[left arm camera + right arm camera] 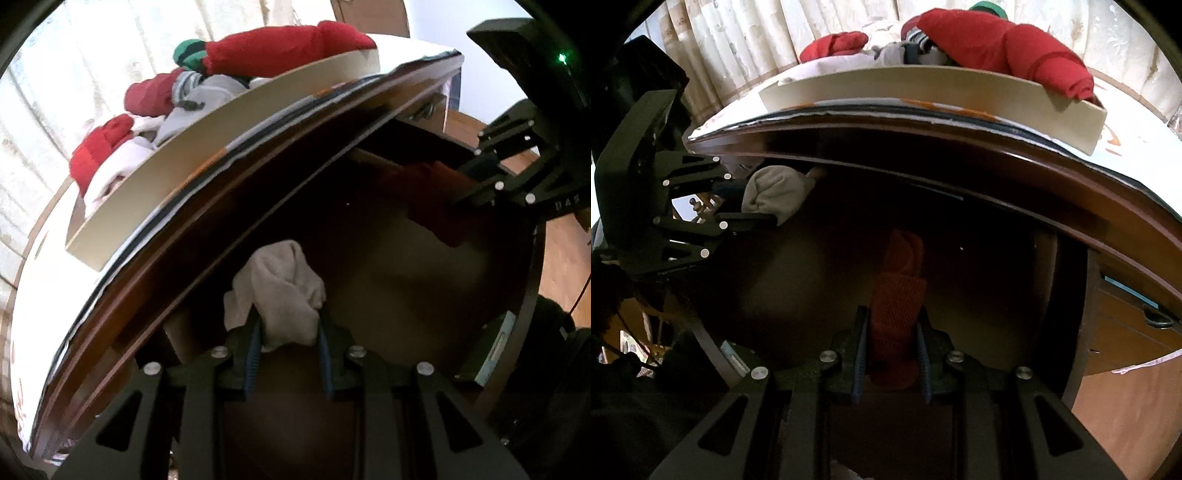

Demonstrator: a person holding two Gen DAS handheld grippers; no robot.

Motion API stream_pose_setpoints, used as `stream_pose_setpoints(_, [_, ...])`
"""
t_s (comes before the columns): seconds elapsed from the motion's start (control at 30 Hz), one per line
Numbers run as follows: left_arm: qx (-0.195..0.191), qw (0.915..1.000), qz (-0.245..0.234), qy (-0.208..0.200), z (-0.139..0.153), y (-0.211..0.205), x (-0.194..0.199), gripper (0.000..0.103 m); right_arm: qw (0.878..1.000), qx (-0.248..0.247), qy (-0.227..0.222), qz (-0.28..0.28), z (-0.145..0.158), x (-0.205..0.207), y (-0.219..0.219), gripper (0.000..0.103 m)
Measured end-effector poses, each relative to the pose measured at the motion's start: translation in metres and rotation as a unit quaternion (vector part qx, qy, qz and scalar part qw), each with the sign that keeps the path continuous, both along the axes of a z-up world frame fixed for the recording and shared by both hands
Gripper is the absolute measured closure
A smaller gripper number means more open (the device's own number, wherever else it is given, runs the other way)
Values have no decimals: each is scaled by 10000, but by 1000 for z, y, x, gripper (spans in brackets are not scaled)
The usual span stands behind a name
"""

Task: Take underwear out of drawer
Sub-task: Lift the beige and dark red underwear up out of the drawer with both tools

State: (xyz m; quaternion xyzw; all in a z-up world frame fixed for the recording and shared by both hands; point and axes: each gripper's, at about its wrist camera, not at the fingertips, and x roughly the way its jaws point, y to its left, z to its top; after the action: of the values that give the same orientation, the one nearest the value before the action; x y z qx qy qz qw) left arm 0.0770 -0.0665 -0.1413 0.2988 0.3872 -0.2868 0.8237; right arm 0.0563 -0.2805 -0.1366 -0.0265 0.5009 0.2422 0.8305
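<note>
Over the dark open drawer [388, 280], both grippers already have a piece of underwear, so the grabbing looks done and what is left is to lift them clear and put them down, maybe in the tray [207, 162] on top with the other rolled clothes [273, 48]. The left gripper [290, 363] is clamped on a grey-white roll [284, 291] that sticks out past its tips. The right gripper [892, 365] is clamped on a red roll [897, 295] held the same way.

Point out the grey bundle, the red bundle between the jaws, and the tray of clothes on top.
grey bundle [284, 291], left wrist view, middle of its folded cloth.
red bundle [897, 291], right wrist view, its knit middle.
tray [923, 90], right wrist view, bare front wall.
</note>
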Motion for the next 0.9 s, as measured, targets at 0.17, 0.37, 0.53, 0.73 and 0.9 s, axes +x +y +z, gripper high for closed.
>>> stream_pose_setpoints(0.17, [-200, 9991, 375, -77, 5, 6, 7, 78, 9999, 92, -118, -61, 6, -6, -1, 78])
stream_pose_setpoints(0.37, [-531, 9965, 636, -105, 13, 9, -1, 78, 9992, 182, -320, -134, 16, -13, -2, 78])
stream_pose_setpoints(0.53, [-720, 9934, 821, -341, 37, 14, -9, 78, 9980, 280, -553, -153, 31, -19, -1, 78])
stream_pose_setpoints(0.73, [-997, 9873, 1024, -694, 62, 17, -15, 78, 9951, 387, -902, -151, 54, -26, 3, 78])
stream_pose_setpoints(0.9, [-1116, 9835, 1146, -849, 76, 20, -18, 78, 9931, 436, -1083, -132, 67, -29, 6, 78])
